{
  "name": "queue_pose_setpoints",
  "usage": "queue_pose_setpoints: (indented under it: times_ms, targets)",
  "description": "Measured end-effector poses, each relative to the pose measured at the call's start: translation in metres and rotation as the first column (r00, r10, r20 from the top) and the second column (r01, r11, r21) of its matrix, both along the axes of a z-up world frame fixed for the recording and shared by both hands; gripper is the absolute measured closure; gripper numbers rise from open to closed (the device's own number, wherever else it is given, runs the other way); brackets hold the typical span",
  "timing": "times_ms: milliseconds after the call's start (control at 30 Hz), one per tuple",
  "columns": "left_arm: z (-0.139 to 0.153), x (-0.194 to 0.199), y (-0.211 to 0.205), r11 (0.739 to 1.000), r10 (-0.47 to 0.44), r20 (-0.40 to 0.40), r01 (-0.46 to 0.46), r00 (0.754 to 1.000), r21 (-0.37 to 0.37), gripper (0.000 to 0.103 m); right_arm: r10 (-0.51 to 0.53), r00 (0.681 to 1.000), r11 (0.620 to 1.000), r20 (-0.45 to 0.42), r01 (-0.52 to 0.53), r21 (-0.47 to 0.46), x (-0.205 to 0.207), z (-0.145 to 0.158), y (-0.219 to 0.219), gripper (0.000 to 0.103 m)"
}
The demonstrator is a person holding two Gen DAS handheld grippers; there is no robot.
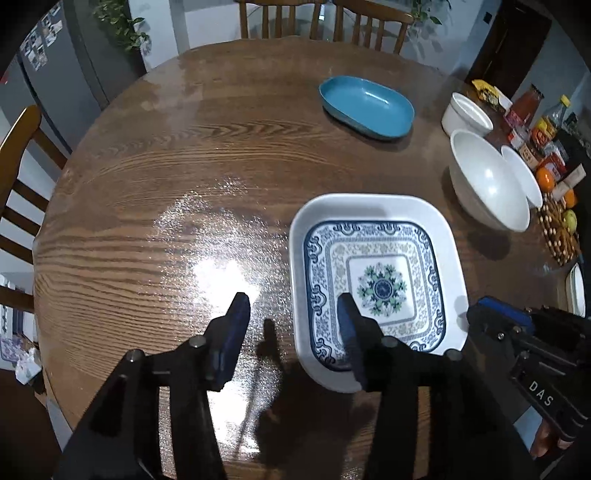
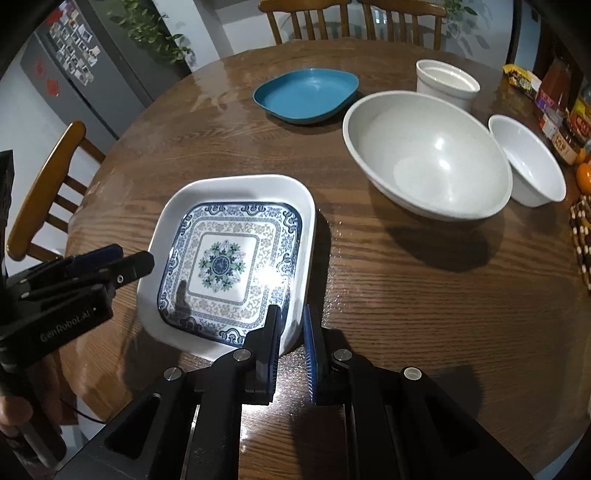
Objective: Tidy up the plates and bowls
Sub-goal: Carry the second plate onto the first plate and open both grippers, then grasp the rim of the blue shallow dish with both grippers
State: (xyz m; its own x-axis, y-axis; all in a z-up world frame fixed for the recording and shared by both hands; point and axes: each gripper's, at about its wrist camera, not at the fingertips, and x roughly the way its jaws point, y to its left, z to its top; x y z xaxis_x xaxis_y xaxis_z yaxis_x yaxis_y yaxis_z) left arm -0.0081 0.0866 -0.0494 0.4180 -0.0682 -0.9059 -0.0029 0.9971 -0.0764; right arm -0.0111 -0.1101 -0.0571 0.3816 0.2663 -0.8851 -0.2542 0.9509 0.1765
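- Square patterned plate [image 2: 236, 258]: white rim, blue-and-green floral centre, flat on round wooden table [image 2: 406, 295], near edge closest to cameras.
- Right gripper [image 2: 291, 325]: jaws narrowly parted, straddling plate's near right corner rim; left finger over plate interior, right finger outside rim. Actual contact with rim not discernible.
- Left gripper [image 1: 291, 314]: jaws spread wide, hovering low over table; right finger over plate's left portion, left finger over bare wood. Nothing held.
- Teal oval dish [image 2: 306, 94]: farther back on table, well apart from plate.
- Large grey-white bowl [image 2: 428, 155]: right of plate, upright.
- Smaller white bowl [image 2: 524, 162]: just beside large bowl on its right, touching or nearly so.
- White straight-sided cup [image 2: 447, 83]: behind large bowl.
- Jars and sauce bottles [image 1: 532, 125], oranges [image 1: 546, 179]: clustered along table's right edge.
- Wooden chairs [image 1: 317, 18] at far side; fridge [image 2: 74, 62] with photos at left.
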Motion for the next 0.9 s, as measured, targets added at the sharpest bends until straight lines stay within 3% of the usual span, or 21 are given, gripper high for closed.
queue_pose_setpoints:
  times_ms: [100,167,233,500,600,800,900]
  targets:
    - [0.004,0.002,0.002,1.000,0.023,0.006,-0.023,1.000,-0.010,0.040,-0.009,1.000,1.000,0.017,0.008,0.011,0.002,0.008,-0.004,0.078]
    - [0.009,0.004,0.002,0.999,0.034,0.019,-0.034,0.999,-0.009,0.037,-0.013,0.999,1.000,0.040,0.011,0.029,0.003,0.016,-0.006,0.060]
    - [0.014,0.007,0.001,0.999,0.040,0.024,-0.039,0.999,-0.013,0.036,-0.009,0.997,0.999,0.070,0.006,0.041,0.004,0.027,-0.008,0.055]
    - [0.035,0.025,-0.017,0.999,0.044,0.063,-0.042,0.997,-0.026,0.035,0.014,0.987,0.998,0.162,-0.023,0.054,0.029,0.069,-0.020,0.054]
    - [0.039,0.034,-0.023,0.999,0.049,0.074,-0.048,0.996,-0.019,0.034,0.015,0.987,0.998,0.159,-0.024,0.052,0.044,0.076,-0.025,0.054]
    - [0.033,0.065,-0.029,0.992,0.104,0.028,-0.101,0.994,-0.081,0.034,0.022,0.985,0.999,0.169,-0.029,0.034,0.076,0.085,-0.030,0.054]
    - [0.036,0.084,-0.030,0.985,0.145,0.045,-0.140,0.988,-0.096,0.034,0.029,0.989,0.997,0.144,-0.038,0.062,0.106,0.083,-0.031,0.054]
